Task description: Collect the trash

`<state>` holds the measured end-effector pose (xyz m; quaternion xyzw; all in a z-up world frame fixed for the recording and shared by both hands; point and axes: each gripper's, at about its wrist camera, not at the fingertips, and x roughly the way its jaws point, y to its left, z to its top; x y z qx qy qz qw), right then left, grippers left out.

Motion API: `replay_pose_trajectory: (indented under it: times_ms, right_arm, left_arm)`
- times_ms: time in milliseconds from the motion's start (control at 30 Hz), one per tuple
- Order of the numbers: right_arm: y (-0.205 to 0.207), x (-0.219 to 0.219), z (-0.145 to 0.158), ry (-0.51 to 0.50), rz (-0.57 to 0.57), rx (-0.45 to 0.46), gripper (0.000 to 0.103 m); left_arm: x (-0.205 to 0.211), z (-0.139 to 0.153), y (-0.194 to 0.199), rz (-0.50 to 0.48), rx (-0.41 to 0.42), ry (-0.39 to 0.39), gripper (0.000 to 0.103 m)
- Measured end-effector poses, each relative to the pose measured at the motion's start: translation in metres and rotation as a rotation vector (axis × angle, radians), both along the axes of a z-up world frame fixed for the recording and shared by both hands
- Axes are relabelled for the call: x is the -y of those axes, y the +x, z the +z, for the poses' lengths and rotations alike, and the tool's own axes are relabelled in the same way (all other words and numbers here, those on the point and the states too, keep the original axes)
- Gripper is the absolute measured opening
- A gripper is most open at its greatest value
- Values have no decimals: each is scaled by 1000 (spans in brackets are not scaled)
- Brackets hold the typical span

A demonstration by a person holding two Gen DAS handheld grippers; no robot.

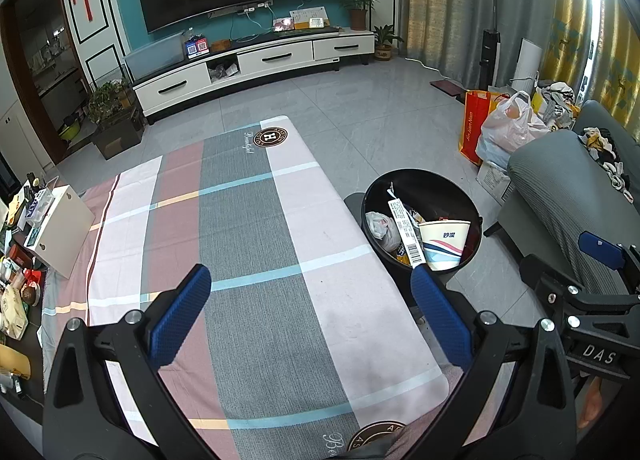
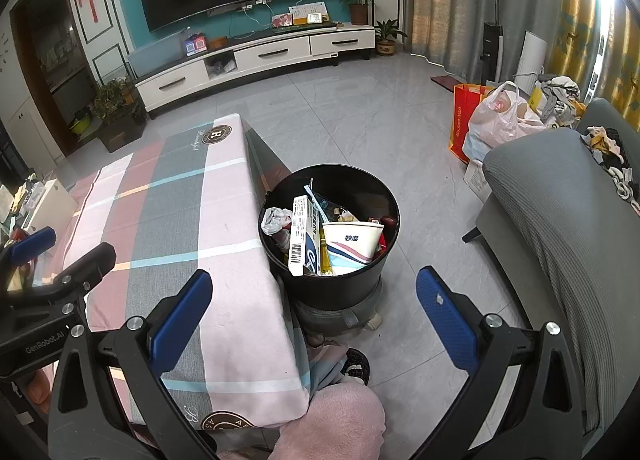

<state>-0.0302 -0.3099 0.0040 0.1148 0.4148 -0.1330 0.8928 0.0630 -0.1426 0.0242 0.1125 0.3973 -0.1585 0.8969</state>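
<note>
The left gripper (image 1: pixel 310 316) is held wide open and empty over the checked tablecloth (image 1: pixel 248 244). The right gripper (image 2: pixel 314 320) is likewise spread wide, nothing gripped. The black bin (image 2: pixel 362 188) (set just beside the table's edge) is filled with a paper cup (image 2: pixel 352 246), a carton (image 2: pixel 302 236) and wrappers.

Left claw (image 1: pixel 310 316) spread wide over checked tablecloth (image 1: pixel 248 228), black bin (image 1: pixel 472 256) beside
</note>
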Motion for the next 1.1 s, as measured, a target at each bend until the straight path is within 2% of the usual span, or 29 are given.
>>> replay_pose_trajectory:
  times_ms: [1100]
  right_arm:
    - [6, -4, -5, -2, 13, -17, 100]
  left_arm:
    - [-15, -8, 9, 29, -19, -15, 100]
